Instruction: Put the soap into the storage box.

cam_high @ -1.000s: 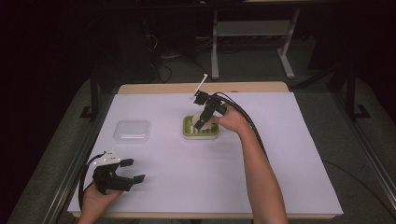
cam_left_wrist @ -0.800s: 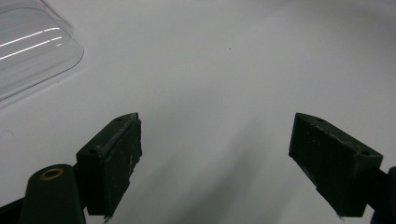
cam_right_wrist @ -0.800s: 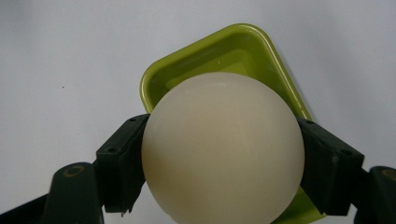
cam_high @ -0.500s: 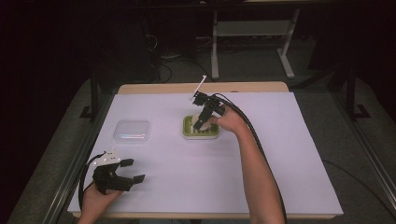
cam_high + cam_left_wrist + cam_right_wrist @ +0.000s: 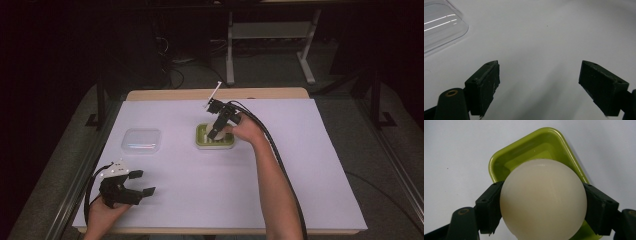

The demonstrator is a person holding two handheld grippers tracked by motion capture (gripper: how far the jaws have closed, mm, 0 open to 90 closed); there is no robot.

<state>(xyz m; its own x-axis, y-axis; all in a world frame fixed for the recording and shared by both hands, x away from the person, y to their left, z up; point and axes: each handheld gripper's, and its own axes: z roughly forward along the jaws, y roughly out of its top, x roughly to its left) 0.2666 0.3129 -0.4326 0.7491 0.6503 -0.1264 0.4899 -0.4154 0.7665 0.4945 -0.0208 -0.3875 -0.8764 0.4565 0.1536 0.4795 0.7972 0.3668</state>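
— Where's the ball (image 5: 543, 200)?

— Pinched in the right tongs (image 5: 543, 205), one black jaw pressed on each side of it. It's cream-white and round, and it sits right over the green tray (image 5: 524, 152) — whether it touches the tray floor, I can't tell.

— And the tray itself?

— Near the middle of the table (image 5: 300, 165), a bit toward the far edge. From above, the right tongs (image 5: 216, 131) point down into the tray (image 5: 227, 145), with the hand (image 5: 246, 129) just behind them.

— The other side?

— The left tongs (image 5: 142, 182) are at the near left corner, spread wide with nothing between the jaws — just bare white table (image 5: 544, 37) under them (image 5: 539, 90). A clear lid (image 5: 142, 140) lies on the table between them and the tray, well apart from both; its corner (image 5: 441, 25) shows from the left gripper view.
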